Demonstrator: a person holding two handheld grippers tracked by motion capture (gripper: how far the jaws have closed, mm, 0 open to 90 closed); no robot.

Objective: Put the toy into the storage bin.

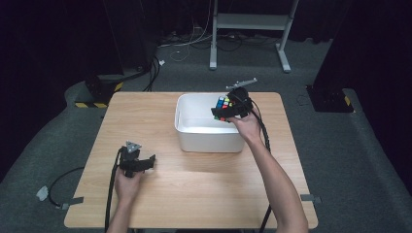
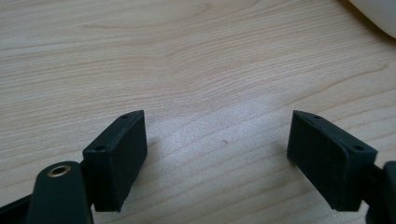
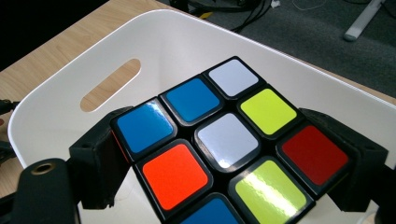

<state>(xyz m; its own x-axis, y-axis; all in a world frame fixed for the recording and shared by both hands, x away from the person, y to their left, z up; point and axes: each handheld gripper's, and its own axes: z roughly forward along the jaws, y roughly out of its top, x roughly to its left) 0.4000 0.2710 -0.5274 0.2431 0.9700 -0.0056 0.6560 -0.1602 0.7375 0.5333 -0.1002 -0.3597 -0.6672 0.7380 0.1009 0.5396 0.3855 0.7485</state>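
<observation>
1. Right tongs (image 1: 224, 112): clamped on a puzzle cube (image 1: 223, 105), one jaw on each of two opposite sides. In the right gripper view the cube (image 3: 229, 144) sits between the jaws with a mixed face of blue, white, yellow, orange and red tiles turned to the camera.

2. Cube position: held in the air over the white bin (image 1: 187, 127), inside the line of its right-hand rim as the high view shows it. The right gripper view shows the bin's interior wall and a slot handle (image 3: 110, 84) beyond and below the cube; the bin appears empty.

3. Governing relation: the bin floor lies directly beneath the cube. The cube has no long axis, so its orientation does not matter. The likely next move is a descent and release; no sideways travel appears necessary.

4. Left tongs (image 1: 144, 162): jaws spread wide and holding nothing, resting low on the counter (image 1: 194, 184), well apart from the bin. The left gripper view shows bare wood grain between the jaws (image 2: 217, 158).

5. Nearer hand: the right one, already over the bin.
</observation>
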